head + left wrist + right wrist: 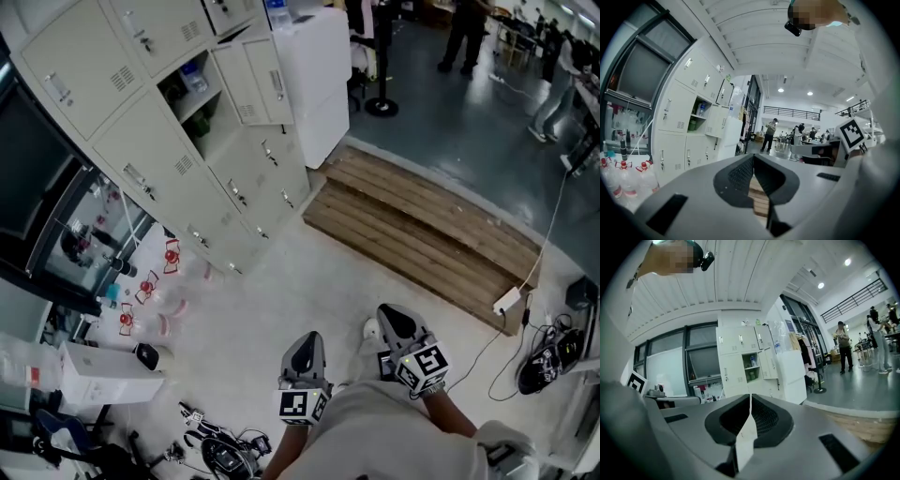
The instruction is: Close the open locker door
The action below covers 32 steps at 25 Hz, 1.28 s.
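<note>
In front of the lockers (178, 164), one door (242, 82) stood open, and the left gripper (307, 341) and right gripper (388, 317) were both closed tight, holding nothing.

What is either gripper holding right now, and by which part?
Nothing is held. Left gripper and right gripper both have jaws shut on nothing; the open locker door is far off, untouched.

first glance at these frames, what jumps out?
The cream locker bank at upper left, one door standing open. A wooden platform lies on the floor to its right. Both shut, the left gripper and right gripper sit at the bottom, well short of the door.
</note>
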### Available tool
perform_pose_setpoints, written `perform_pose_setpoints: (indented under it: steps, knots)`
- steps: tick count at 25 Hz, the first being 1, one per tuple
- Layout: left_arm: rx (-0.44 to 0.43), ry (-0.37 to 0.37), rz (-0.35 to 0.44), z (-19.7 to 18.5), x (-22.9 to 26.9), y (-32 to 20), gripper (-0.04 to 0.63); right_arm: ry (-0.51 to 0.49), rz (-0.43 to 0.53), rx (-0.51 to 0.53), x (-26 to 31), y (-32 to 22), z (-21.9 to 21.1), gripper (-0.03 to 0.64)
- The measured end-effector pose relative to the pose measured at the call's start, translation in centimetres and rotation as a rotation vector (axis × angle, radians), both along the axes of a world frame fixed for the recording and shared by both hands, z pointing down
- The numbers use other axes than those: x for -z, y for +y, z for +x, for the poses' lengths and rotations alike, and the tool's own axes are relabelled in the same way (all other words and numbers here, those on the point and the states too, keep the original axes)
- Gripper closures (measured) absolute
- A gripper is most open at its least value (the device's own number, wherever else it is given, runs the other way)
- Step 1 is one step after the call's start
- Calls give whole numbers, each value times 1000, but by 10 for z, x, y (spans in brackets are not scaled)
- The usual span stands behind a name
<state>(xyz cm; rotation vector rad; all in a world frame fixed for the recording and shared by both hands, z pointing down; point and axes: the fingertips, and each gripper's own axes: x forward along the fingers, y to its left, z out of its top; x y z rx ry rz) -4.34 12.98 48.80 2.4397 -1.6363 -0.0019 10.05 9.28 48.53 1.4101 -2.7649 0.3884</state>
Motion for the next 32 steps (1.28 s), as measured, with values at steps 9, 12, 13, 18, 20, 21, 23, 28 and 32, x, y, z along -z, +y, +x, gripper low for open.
perform_pose_setpoints:
  steps: [9, 12, 13, 18, 20, 21, 23, 28, 32]
  knots:
    - [55, -50, 2, 8, 8, -100, 588, -15, -20, 79, -4, -108, -1, 586]
    - [109, -52, 12, 8, 17, -135, 588, -16, -25, 122, -5, -143, 3, 586]
    - [127, -53, 11, 8, 17, -146, 588, -14, -25, 135, -5, -155, 4, 586]
    - [189, -55, 23, 18, 23, -195, 587, -21, -9, 180, 5, -211, 15, 586]
    - [211, -55, 35, 23, 25, -212, 587, -15, -1, 199, 7, -230, 20, 586]
    - [222, -50, 38, 25, 26, -219, 588, -13, 3, 207, 8, -239, 22, 586]
    - [235, -41, 41, 29, 29, -230, 588, -17, 10, 215, 9, -253, 27, 586]
    - [246, -49, 39, 29, 28, -250, 588, -28, 7, 213, 7, -279, 30, 586]
    - [255, -44, 17, 22, 23, -265, 588, -29, -7, 218, 3, -290, 24, 586]
